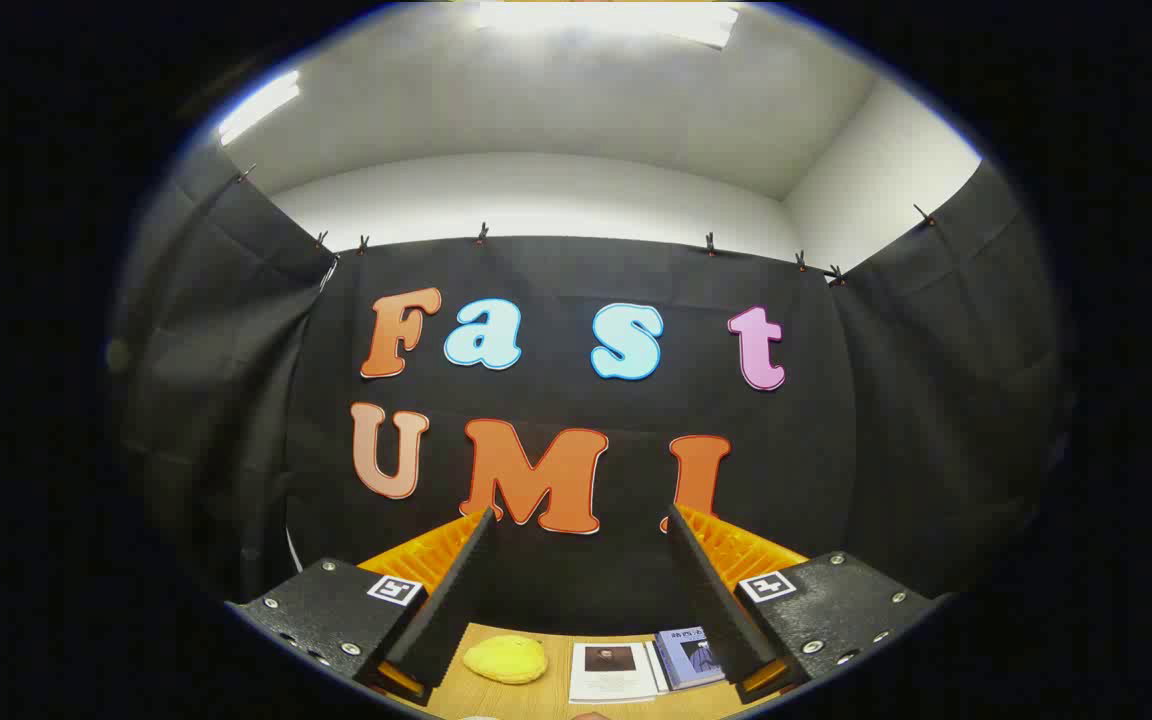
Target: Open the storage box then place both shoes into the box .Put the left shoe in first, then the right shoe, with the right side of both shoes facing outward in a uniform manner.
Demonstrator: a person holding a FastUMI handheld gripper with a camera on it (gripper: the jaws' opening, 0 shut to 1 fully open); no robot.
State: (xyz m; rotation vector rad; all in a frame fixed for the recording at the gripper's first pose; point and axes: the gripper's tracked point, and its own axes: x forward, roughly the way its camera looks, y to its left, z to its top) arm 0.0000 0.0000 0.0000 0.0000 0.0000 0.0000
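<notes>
Yellow rounded object [505, 660], soft-looking and possibly one of the shoes, though this cannot be told for certain, is seen lying on a light wooden table [556, 645] in the gripper view. It is placed low between the two fingers [446, 600], closer to the left one, and it is touched by neither.

The gripper [578, 512] is held released, with its fingers spread wide and nothing grasped between them. Its tips are raised well above the yellow object and are pointed at the black cloth wall [896, 400] of the booth.

Just to the right of the yellow object, a white booklet [613, 672] with a dark picture on its cover is laid flat on the table. A blue booklet [688, 657] is set just beyond that, further right of the yellow object, beside the right finger.

Far above the yellow object, the cloth is pinned up by small clips [482, 236] along its top edge. A white wall [536, 195] and a bright ceiling light [606, 20] are seen over it.
</notes>
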